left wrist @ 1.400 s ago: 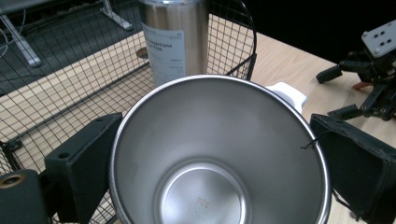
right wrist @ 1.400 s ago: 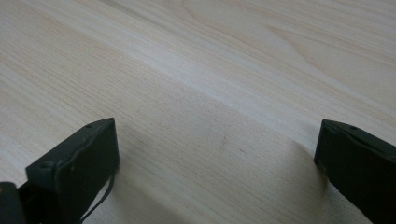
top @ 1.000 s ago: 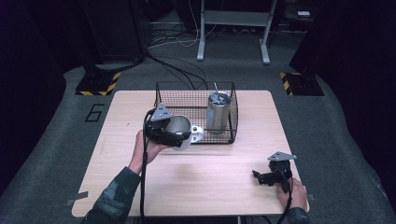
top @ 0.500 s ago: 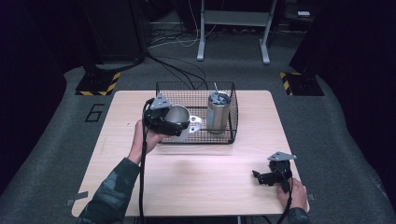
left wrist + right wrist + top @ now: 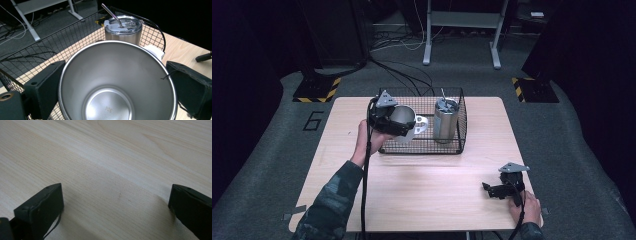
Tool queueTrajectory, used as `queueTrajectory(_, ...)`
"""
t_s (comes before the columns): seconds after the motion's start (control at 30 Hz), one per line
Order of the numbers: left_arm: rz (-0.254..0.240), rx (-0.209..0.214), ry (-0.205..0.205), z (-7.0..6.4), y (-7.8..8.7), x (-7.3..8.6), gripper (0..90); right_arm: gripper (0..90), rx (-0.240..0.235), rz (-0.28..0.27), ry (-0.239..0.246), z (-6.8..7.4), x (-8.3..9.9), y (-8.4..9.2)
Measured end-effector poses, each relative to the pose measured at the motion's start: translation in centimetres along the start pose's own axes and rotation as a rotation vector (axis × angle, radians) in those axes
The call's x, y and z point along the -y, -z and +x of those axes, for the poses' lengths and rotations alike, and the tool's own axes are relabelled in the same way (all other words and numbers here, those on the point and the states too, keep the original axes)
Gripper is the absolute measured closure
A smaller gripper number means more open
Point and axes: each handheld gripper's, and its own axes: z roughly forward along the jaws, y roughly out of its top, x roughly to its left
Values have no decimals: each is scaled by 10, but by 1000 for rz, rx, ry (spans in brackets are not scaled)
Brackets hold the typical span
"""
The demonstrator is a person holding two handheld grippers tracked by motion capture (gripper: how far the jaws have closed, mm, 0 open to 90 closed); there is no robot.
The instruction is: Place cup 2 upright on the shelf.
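Note:
A steel cup point(image 5: 402, 115) with a white handle point(image 5: 420, 122) hangs over the left part of a black wire basket point(image 5: 458, 131). My left gripper point(image 5: 397, 125) is shut on it. In the left gripper view the cup's open mouth point(image 5: 117, 75) faces the camera between the two black jaws, with the handle point(image 5: 155, 51) on its far right side. A lidded steel tumbler point(image 5: 445, 120) with a straw stands upright in the basket's right half, just behind the cup point(image 5: 123, 30). My right gripper point(image 5: 488, 189) rests open on the table near the front right corner, with bare wood between its jaws point(image 5: 116, 202).
The basket's wire walls point(image 5: 37, 56) rise around the cup and tumbler. The wooden table point(image 5: 422, 185) has free room in front of the basket. Cables and a metal stand's legs point(image 5: 462, 35) lie on the grey floor beyond the table.
My left gripper has carried the cup away from the person and up, from the basket's front left corner to over its left part. The right gripper has stayed still.

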Motion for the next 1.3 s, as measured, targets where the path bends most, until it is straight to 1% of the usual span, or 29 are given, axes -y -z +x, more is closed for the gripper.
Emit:
queueTrajectory(0.07, -7, -8, -6, 2, -1, -2, 64, 0, 0, 0, 0, 0, 0, 0)
queueTrajectory(0.1, -5, -8, -1, 2, -2, -3, 64, 0, 0, 0, 0, 0, 0, 0)
queueTrajectory(0.13, -2, -8, -10, 4, -2, -4, 64, 0, 0, 0, 0, 0, 0, 0)
queueTrajectory(0.2, -2, -13, 0, 5, -4, -6, 63, 0, 0, 0, 0, 0, 0, 0)
queueTrajectory(0.3, -1, -2, 3, 9, -4, -9, 63, 0, 1, -2, 0, 0, 0, 0)
queueTrajectory(0.37, -15, -4, 10, 11, -5, -10, 64, 0, 0, 0, 0, 0, 0, 0)
queueTrajectory(0.4, -17, -9, 8, 11, -5, -11, 64, 0, 0, -2, 0, 0, 0, 0)
queueTrajectory(0.5, -3, -11, 13, 14, -9, -12, 64, 0, 0, 1, 0, 0, 0, 0)
queueTrajectory(0.63, -3, -8, 23, 17, -14, -14, 64, 0, 0, 0, 0, 0, 0, 0)
queueTrajectory(0.7, -9, -3, 39, 19, -16, -16, 64, 0, 0, -2, -1, 0, 0, 0)
queueTrajectory(0.8, -4, 0, 41, 21, -19, -17, 64, 0, 0, 0, 0, 0, 0, 0)
queueTrajectory(0.83, -7, -5, 42, 21, -20, -18, 63, 0, 0, 0, 0, 0, 0, 0)
queueTrajectory(0.9, 2, -5, 39, 23, -22, -18, 64, 0, 2, -5, -1, 0, 0, 0)
queueTrajectory(1.07, 1, -4, 69, 29, -28, -19, 64, 0, 0, 0, 0, 0, 0, 0)
queueTrajectory(1.3, 10, -18, 76, 36, -37, -24, 63, 0, 0, 0, 0, 0, 0, 0)
